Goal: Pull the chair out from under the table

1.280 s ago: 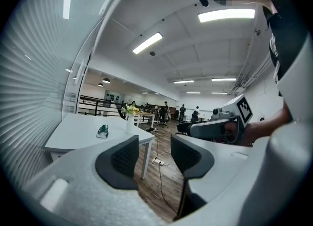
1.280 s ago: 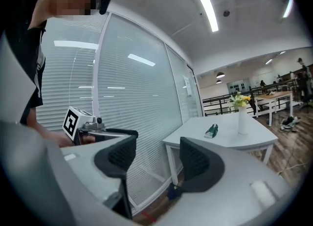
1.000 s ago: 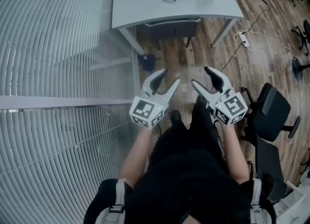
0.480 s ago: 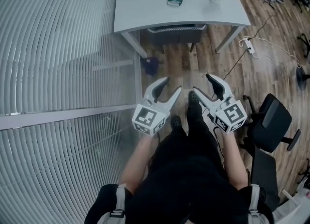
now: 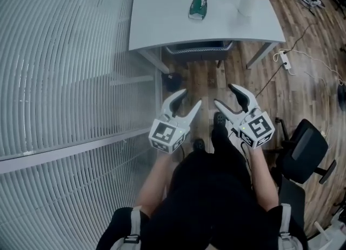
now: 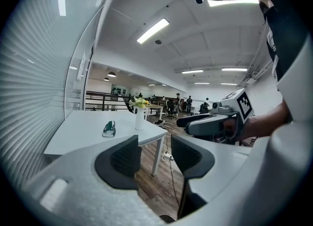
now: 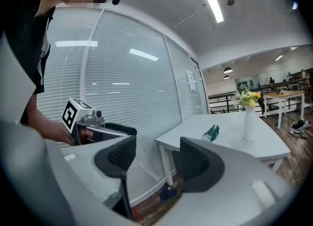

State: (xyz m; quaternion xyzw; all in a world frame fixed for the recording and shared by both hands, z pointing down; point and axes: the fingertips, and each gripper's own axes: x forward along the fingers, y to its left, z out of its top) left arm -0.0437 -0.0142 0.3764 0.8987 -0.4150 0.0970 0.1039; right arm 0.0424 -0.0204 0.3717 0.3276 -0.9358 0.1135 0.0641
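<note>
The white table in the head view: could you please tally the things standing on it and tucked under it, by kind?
White vase of yellow flowers: 1
Small green object: 1
Chair tucked under the table: 1
Total: 3

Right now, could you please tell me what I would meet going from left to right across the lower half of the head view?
Window blinds → left claw → right claw → black office chair.
</note>
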